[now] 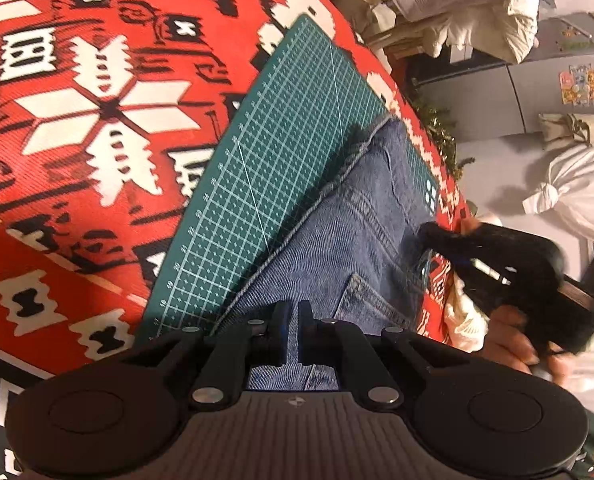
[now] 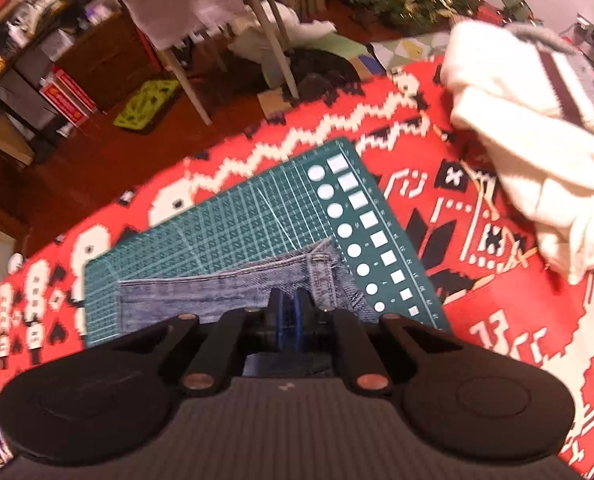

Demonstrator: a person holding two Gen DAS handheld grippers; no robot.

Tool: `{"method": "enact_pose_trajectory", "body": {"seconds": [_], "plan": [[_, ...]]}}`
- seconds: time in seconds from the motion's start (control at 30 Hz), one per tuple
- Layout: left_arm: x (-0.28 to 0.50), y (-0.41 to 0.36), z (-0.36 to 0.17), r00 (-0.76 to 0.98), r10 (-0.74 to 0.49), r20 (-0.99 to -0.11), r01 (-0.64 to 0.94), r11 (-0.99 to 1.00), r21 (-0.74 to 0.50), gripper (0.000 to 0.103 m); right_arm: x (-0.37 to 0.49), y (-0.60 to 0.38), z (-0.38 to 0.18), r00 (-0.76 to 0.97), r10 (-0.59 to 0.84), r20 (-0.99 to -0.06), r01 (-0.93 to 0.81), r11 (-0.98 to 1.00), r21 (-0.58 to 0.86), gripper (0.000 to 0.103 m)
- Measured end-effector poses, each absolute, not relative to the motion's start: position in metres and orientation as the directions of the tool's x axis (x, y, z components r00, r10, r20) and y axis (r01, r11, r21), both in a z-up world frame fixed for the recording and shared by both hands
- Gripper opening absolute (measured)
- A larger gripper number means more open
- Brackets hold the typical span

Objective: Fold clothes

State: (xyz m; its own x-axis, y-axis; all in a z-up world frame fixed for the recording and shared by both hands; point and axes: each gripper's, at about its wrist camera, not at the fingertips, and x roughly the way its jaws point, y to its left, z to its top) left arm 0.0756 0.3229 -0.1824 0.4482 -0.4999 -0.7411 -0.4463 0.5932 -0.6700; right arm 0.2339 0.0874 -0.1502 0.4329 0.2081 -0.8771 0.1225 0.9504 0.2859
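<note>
Two tongs are each clenched on the same pair of jeans: the left tongs pinch denim between nearly closed jaws near a back pocket, and the right tongs bite the fabric just behind the stitched waistband or hem edge. The jeans lie ahead of both tongs on a green cutting mat, which sits on a worktop covered by a red patterned cloth. Judging by the tidy rectangular outline and doubled edge seen from the right wrist, the denim looks at least partly folded, though how many folds remain cannot be told. To the right of the right tongs, a heap of cream knitwear with a grey striped piece waits unfolded, so the task seems far from complete. Materials contrast well: the denim is stiff, twilled and heavy-seamed; the mat is smooth and gridded with printed circles and squares; the knitwear is soft, bulky and shapeless.
</note>
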Motion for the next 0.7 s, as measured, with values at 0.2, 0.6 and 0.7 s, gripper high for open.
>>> {"method": "enact_pose_trajectory", "body": {"seconds": [0.2, 0.6, 0.7], "plan": [[0.075, 0.333, -0.178, 0.487, -0.490, -0.723, -0.445, 0.573, -0.688, 0.003, 0.243, 0.098, -0.148, 0.432, 0.208, -0.878, 0.089, 0.959, 0.270, 0.008], [0.072, 0.347, -0.179, 0.516, -0.490, -0.703, -0.470, 0.524, -0.710, 0.003, 0.236, 0.144, -0.158, 0.408, 0.310, -0.859, -0.032, 0.945, 0.325, 0.008], [0.072, 0.350, -0.181, 0.519, -0.499, -0.694, -0.475, 0.507, -0.720, 0.003, 0.229, 0.151, -0.145, 0.422, 0.373, -0.826, -0.080, 0.923, 0.376, 0.008]]}}
